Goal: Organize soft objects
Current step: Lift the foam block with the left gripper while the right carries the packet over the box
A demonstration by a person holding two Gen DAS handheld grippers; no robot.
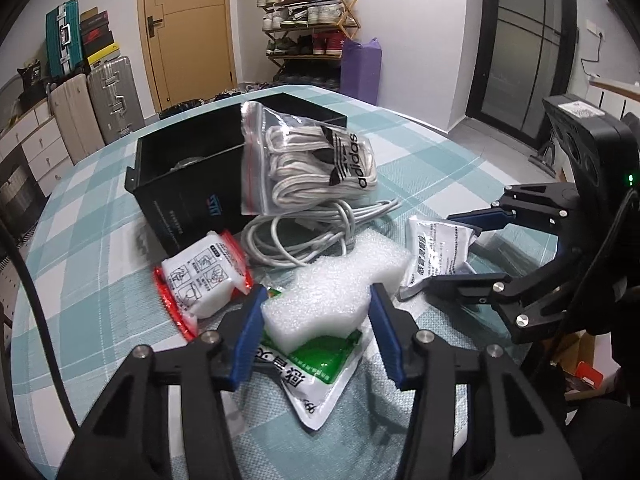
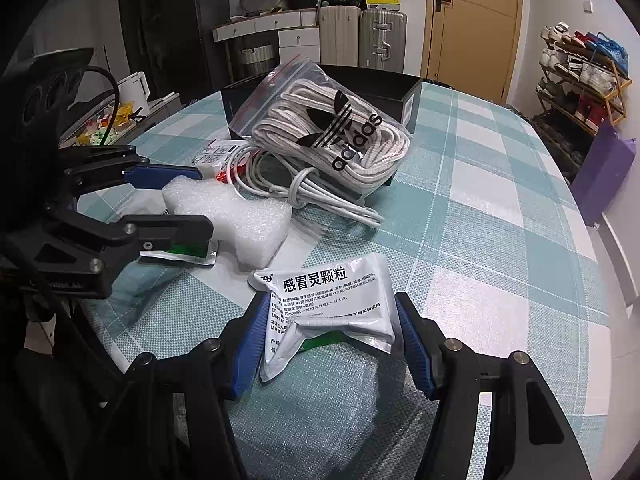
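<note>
Both grippers are lining up for picks, and nothing is lifted yet. The left gripper [image 1: 316, 332] is standing wide, its blue pads either side of the near end of the foam block [image 1: 336, 280], which is lying on the checked table [image 1: 460, 140] partly over a green sachet [image 1: 324, 372]. Whether the pads are touching the foam cannot be told. The right gripper [image 2: 332, 340] is also standing wide, straddling the near half of the white sachet [image 2: 332, 300], which is lying flat at the near edge of the table, to the right of the foam.

Farther off, the black box [image 1: 180, 184] is sitting open, the lace bag [image 1: 316, 160] leaning against its front, with the cable [image 1: 304, 236] coiled below and a red-edged pack [image 1: 204, 276] to the left of the foam.

The box is probably where these soft things belong. Next, each gripper would need to close gently: the foam will crush, and the flat sachet may slip or buckle, so its pads need to be low against the cloth. The lift of the foam should leave the green sachet behind.
</note>
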